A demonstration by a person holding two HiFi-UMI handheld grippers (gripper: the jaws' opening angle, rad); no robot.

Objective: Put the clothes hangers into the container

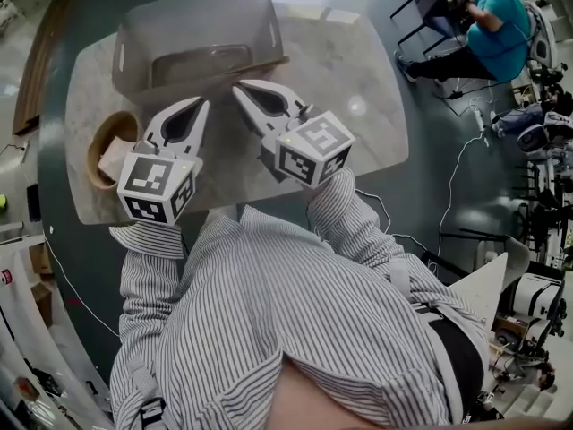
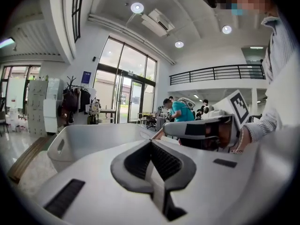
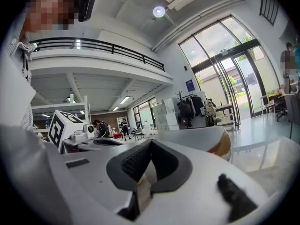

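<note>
Over a pale marbled surface [image 1: 358, 79], a person in a striped shirt [image 1: 269, 312] holds two tongs aimed at the grey translucent container [image 1: 134, 34] in the upper centre of the frame. The left tongs [image 1: 200, 106] and the right tongs [image 1: 240, 88] are each pressed together with nothing between them, probably because the load is already delivered. A brown wooden hanger [image 1: 255, 64] appears to lie inside the container along its near wall, and no other hanger shows on the surface. A round brown bowl [image 1: 93, 155] sits at the left edge, just beside the left tongs. A seated person in teal [image 1: 497, 16] works at upper right.
</note>
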